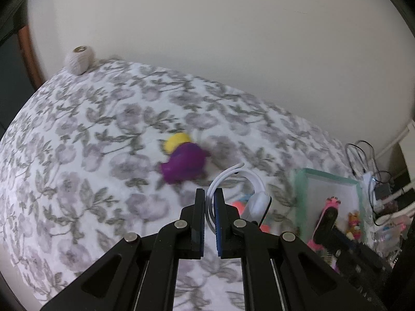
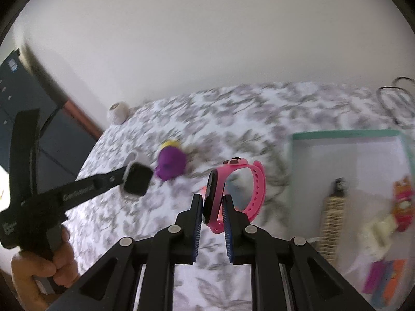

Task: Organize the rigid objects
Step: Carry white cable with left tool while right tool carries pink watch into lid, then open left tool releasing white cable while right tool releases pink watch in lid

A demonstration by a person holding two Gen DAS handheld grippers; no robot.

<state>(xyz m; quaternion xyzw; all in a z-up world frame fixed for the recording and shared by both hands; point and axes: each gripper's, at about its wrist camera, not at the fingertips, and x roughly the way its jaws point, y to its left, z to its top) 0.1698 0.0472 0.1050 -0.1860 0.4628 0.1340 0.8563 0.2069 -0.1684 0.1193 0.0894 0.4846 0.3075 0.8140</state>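
Floral bedding (image 1: 77, 134) covers the work surface, with a plain white wall behind. Nearest, the left gripper (image 1: 209, 199) is clamped on the strap of a white watch (image 1: 255, 197), held clear of the bedding. The right gripper (image 2: 212, 204) pinches a pink watch (image 2: 233, 189) by its dark face. Farther out, a purple and yellow toy (image 1: 184, 160) lies on the bedding. A green-rimmed tray (image 2: 345, 134) with small items sits to the right. A yarn ball (image 1: 80, 59) rests at the far edge.
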